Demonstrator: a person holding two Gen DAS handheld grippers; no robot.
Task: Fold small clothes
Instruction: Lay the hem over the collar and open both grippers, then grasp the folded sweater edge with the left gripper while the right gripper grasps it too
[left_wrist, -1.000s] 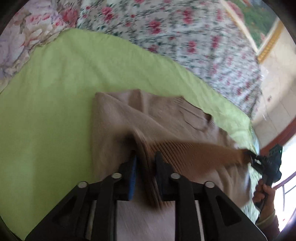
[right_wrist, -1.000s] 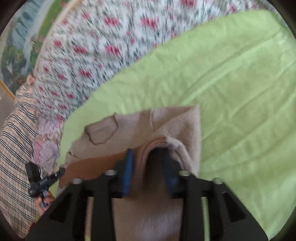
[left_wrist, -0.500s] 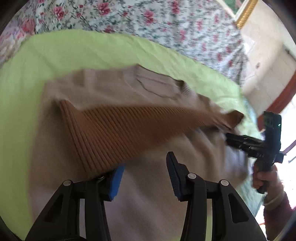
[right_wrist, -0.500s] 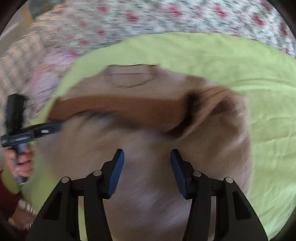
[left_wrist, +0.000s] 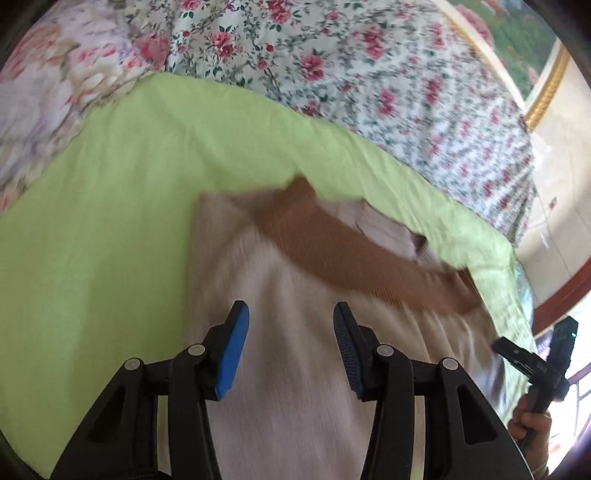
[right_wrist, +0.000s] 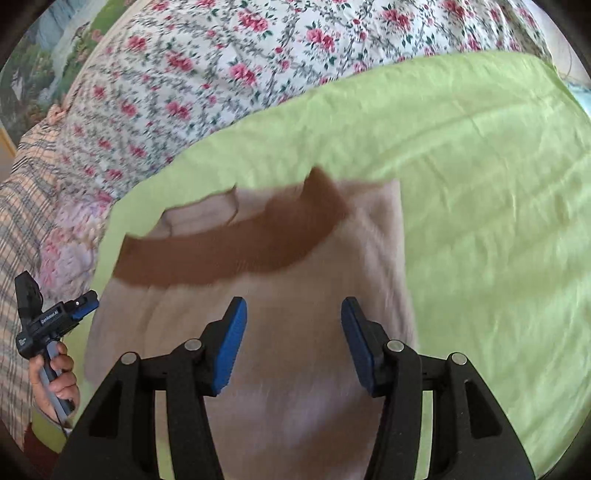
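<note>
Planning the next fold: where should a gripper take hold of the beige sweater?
Probably its ribbed brown hem band, lying loose across the beige sweater. Its raised corner sticks up, offering an edge to pinch. Come from the near side with the right gripper, jaws open, empty.

A: Where do the cameras sit?
B: Both hang close above the beige sweater (left_wrist: 295, 369), tilted down toward the floral quilt (left_wrist: 369, 74) behind it.
A: Shared ground?
B: The sweater (right_wrist: 295, 369), its brown hem (right_wrist: 221, 254), and the green sheet (right_wrist: 480, 184).
</note>
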